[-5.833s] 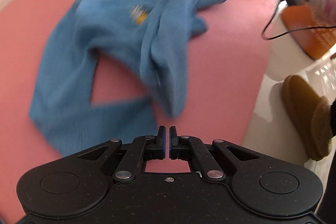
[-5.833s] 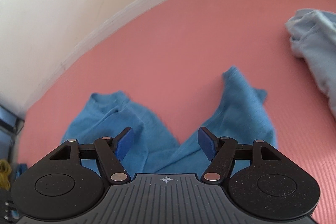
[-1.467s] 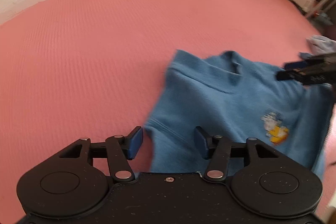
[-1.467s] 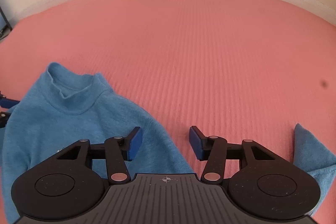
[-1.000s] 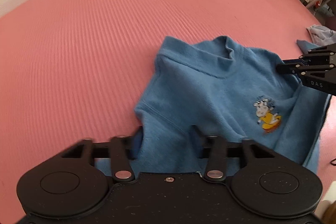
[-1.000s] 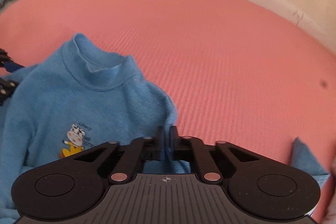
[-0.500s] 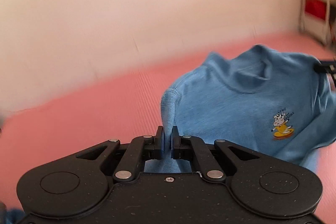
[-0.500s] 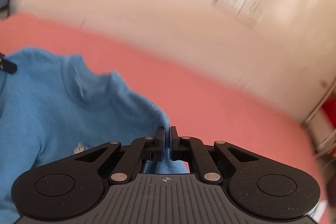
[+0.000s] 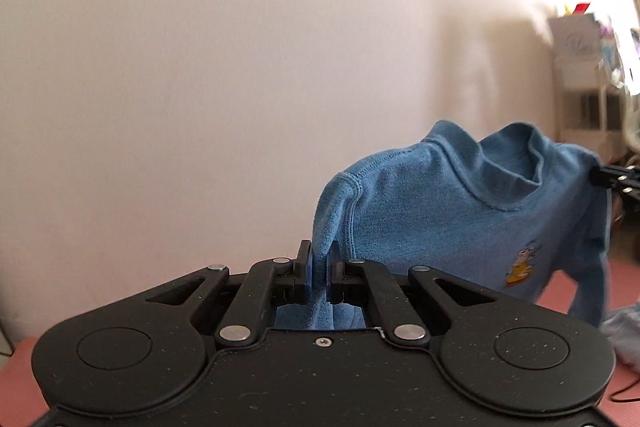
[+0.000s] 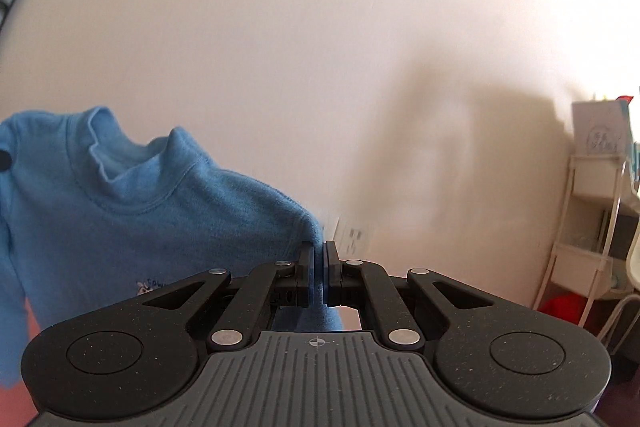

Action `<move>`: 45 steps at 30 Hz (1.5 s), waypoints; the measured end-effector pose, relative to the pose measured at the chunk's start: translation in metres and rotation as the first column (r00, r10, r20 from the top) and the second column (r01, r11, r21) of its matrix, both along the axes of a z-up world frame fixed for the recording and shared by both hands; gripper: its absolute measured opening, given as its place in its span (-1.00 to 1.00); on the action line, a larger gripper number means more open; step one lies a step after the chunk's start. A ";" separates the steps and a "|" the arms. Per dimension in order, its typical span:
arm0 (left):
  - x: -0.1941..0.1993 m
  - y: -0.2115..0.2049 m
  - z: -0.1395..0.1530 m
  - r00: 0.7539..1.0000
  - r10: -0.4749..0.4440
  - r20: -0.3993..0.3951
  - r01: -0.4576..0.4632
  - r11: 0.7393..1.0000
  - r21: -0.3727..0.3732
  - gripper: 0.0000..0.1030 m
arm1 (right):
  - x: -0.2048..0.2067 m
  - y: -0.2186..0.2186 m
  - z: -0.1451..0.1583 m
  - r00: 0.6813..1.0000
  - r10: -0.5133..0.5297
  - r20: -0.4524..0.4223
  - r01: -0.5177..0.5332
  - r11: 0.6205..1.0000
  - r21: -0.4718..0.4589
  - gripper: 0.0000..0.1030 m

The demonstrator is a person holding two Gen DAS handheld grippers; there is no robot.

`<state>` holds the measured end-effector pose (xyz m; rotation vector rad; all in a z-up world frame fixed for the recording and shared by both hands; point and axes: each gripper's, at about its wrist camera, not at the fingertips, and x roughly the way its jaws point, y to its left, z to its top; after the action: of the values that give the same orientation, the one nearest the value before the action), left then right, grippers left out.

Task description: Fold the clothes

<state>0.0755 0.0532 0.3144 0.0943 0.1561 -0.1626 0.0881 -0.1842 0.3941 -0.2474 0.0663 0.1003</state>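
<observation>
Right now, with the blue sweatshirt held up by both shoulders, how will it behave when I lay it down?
Probably floppy: the blue sweatshirt sags between the left gripper and right gripper, and its collar droops. The thick fleecy knit looks grippy, so slipping seems unlikely. The hanging sleeve may bunch underneath.

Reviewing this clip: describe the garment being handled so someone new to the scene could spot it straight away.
Against the plain cream wall, a blue sweatshirt hangs lifted, pinched at one shoulder by the left hand-held gripper and at the other by the right hand-held gripper. Its stand-up collar and small cartoon chest print set it apart from the pale cloth lying on the pink mat.
</observation>
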 end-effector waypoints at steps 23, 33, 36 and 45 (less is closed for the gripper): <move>0.057 0.026 -0.138 0.894 0.058 -0.444 -0.011 0.994 0.109 -0.95 | 0.073 -0.008 -0.090 0.917 0.092 -0.388 -0.041 0.990 0.136 -0.94; 0.108 0.023 -0.254 0.685 0.057 -0.726 -0.022 0.998 0.057 -0.87 | 0.117 0.037 -0.174 0.789 -0.043 -0.613 -0.009 0.997 -0.081 -0.93; 0.111 0.019 -0.259 0.674 0.018 -0.738 -0.023 1.000 0.004 -0.74 | 0.144 0.023 -0.172 0.769 -0.098 -0.632 0.063 0.995 -0.078 -0.91; 0.107 0.006 -0.267 0.639 -0.096 -0.764 0.012 0.993 -0.115 -0.07 | 0.111 -0.037 -0.142 0.781 0.054 -0.622 0.079 0.980 0.183 -0.17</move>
<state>0.1821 0.0589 0.0472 -0.0818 1.0183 -0.2657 0.1987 -0.2212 0.2519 0.0002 0.7252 0.1726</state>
